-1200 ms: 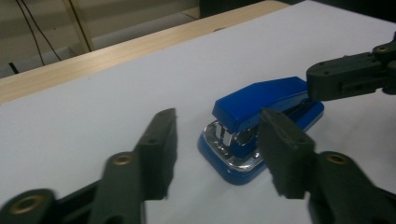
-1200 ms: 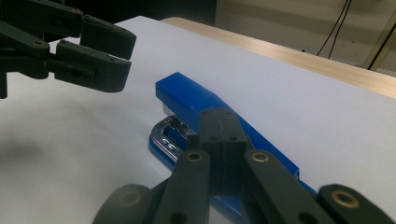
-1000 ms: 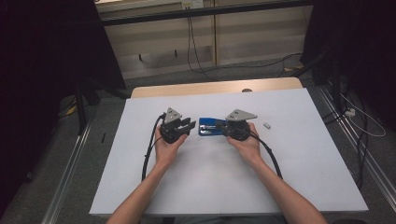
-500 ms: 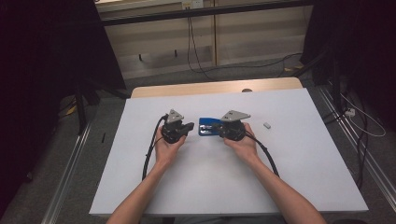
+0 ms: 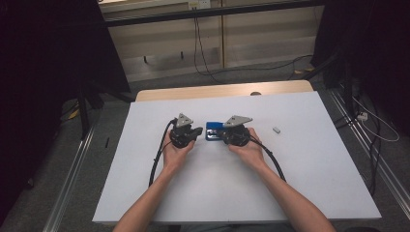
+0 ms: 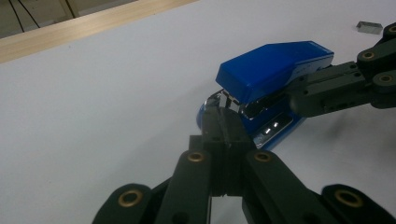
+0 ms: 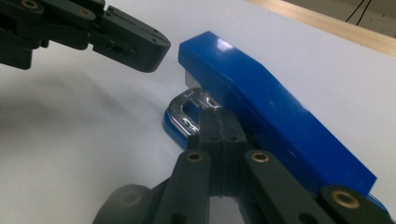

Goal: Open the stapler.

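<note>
A blue stapler (image 5: 212, 130) (image 6: 275, 65) (image 7: 261, 98) lies on the white table (image 5: 300, 183) between the two hand-held grippers. My left gripper (image 5: 199, 131) (image 6: 223, 123) is shut with nothing between its jaws, and its tips sit at the stapler's front end by the metal mouth. My right gripper (image 5: 224, 136) (image 7: 217, 119) is also shut and empty. Its tips come in from the stapler's side and rest on the shiny metal base under the blue top. In the right gripper view the left gripper (image 7: 149, 53) hangs just off the stapler's nose.
A small grey metal piece (image 5: 276, 129) (image 6: 369, 27) lies on the table to the right of the hands. A wooden strip (image 5: 217, 92) runs along the table's far edge. Cables trail from both grippers toward the person, and more cables lie on the floor behind.
The right gripper has shifted a little left, onto the stapler. The left gripper has stayed beside the stapler's front end with its jaws drawn together.
</note>
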Demonstrator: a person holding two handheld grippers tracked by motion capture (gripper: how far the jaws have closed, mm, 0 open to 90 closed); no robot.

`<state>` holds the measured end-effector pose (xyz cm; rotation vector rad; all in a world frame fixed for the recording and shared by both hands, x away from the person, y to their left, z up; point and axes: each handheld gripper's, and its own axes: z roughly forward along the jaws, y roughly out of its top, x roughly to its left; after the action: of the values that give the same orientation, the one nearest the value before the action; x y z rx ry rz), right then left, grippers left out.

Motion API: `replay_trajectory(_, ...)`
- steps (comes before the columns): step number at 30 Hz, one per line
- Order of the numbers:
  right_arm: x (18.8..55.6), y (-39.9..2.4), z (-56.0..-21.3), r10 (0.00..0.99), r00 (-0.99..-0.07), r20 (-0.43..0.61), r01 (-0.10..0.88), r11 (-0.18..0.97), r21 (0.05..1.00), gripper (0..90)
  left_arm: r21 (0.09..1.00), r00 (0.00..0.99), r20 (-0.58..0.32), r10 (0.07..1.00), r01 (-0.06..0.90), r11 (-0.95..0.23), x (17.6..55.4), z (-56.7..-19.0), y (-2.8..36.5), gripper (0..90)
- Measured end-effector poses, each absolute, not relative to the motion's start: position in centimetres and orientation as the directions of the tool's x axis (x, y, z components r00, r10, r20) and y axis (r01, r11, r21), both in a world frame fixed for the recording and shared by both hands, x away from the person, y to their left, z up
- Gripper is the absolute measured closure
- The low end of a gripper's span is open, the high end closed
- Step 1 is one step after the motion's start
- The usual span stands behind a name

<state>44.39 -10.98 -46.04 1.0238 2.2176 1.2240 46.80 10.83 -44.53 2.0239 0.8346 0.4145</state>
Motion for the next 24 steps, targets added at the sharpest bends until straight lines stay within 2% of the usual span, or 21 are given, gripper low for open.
replay_trajectory(24, 44.7, -10.9, -46.3, 0.769, -0.639, -0.004, 0.447, 0.376, 0.811, 90.0, 0.813, 0.723, -0.009, 0.691, 0.408, -0.416, 47.1, -45.3, 9.8, 90.0)
